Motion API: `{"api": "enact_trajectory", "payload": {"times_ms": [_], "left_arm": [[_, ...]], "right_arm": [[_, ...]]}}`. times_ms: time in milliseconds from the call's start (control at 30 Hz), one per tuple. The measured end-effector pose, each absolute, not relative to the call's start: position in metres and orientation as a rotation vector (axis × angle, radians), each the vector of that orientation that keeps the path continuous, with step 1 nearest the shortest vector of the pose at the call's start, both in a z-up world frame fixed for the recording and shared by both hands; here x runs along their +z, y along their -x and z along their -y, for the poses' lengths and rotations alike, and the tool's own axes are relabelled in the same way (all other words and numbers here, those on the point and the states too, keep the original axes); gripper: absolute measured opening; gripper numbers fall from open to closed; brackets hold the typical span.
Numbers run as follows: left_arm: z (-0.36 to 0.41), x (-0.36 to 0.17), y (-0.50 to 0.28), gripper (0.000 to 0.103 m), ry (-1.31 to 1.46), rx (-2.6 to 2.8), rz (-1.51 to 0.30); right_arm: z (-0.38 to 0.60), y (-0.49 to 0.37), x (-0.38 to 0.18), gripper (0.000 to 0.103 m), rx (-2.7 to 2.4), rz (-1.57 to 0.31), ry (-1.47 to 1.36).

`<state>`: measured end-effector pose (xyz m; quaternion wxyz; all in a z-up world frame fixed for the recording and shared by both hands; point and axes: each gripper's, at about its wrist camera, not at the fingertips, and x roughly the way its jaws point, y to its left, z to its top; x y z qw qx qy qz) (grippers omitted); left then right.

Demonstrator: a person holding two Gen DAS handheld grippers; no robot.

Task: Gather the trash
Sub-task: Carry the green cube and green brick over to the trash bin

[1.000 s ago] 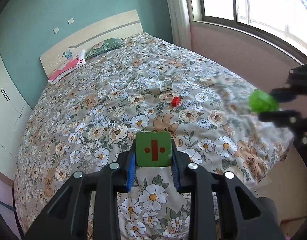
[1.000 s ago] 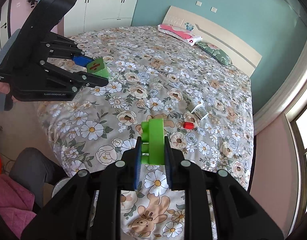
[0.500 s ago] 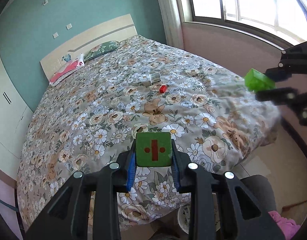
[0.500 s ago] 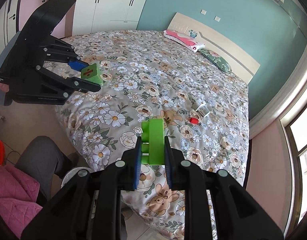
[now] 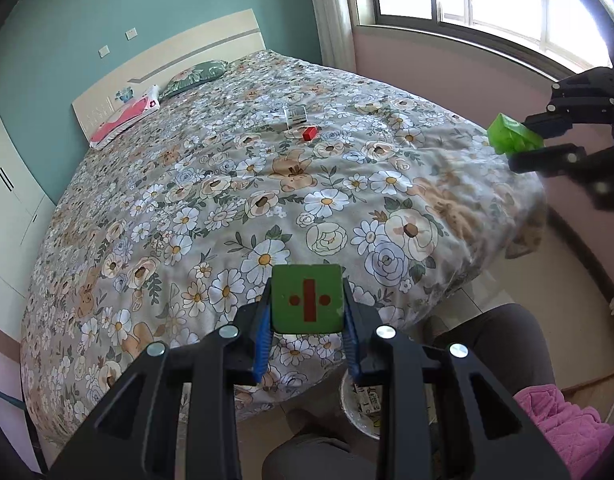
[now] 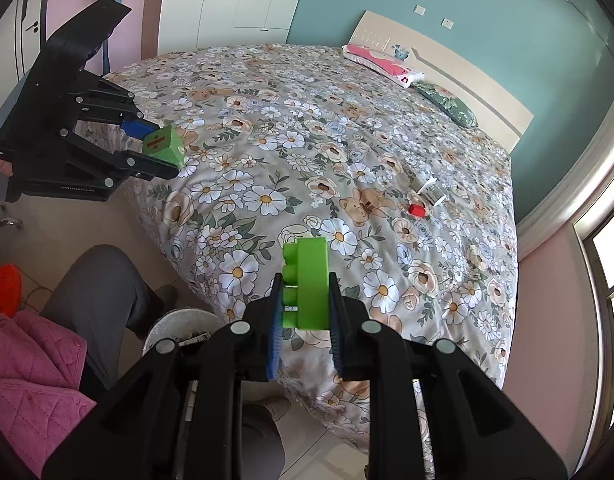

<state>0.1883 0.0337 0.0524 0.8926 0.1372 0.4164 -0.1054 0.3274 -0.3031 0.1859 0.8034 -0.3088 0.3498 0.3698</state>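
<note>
The left tongs (image 5: 307,312) grip a green cube (image 5: 307,298) with a red mark on its face; the right tongs (image 6: 305,308) clamp a green studded brick (image 6: 306,284). Ahead of both, well apart on the flowered bed (image 5: 227,200), lie a small red block (image 5: 309,134) and, just beyond it, a white packet (image 5: 296,114) with print too small to read. Below the tongs, a round bin (image 6: 179,326) on the floor is mostly hidden behind them, its contents unclear.
</note>
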Motion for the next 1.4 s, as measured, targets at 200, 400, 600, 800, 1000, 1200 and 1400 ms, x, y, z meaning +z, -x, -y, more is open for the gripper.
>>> {"api": "enact_trajectory", "payload": {"times_ms": [200,400,600,800,1000,1200,1400], "left_arm": [[-0.033,0.024,-0.171,0.032,-0.275,-0.245,-0.906],[-0.032,-0.009,-0.162,0.032,-0.266,-0.276,-0.954],[-0.035,-0.041,-0.161,0.032,-0.256,-0.293,-1.001],[-0.039,-0.075,-0.163,0.032,-0.232,-0.313,-1.052],[-0.036,-0.115,-0.162,0.032,-0.233,-0.335,-1.115],[-0.033,-0.153,-0.164,0.032,-0.215,-0.363,-1.187],[-0.027,-0.184,-0.164,0.032,-0.194,-0.388,-1.238]], "right_arm": [[0.301,-0.315,0.157,0.022,0.814,-0.792,0.663],[0.3,-0.31,0.128,0.022,0.833,-0.841,0.659],[0.299,-0.309,0.097,0.022,0.844,-0.892,0.662],[0.292,-0.308,0.062,0.022,0.869,-0.948,0.666],[0.288,-0.306,0.025,0.022,0.892,-1.007,0.639],[0.286,-0.307,-0.011,0.022,0.907,-1.077,0.616],[0.286,-0.307,-0.04,0.022,0.919,-1.132,0.603]]}}
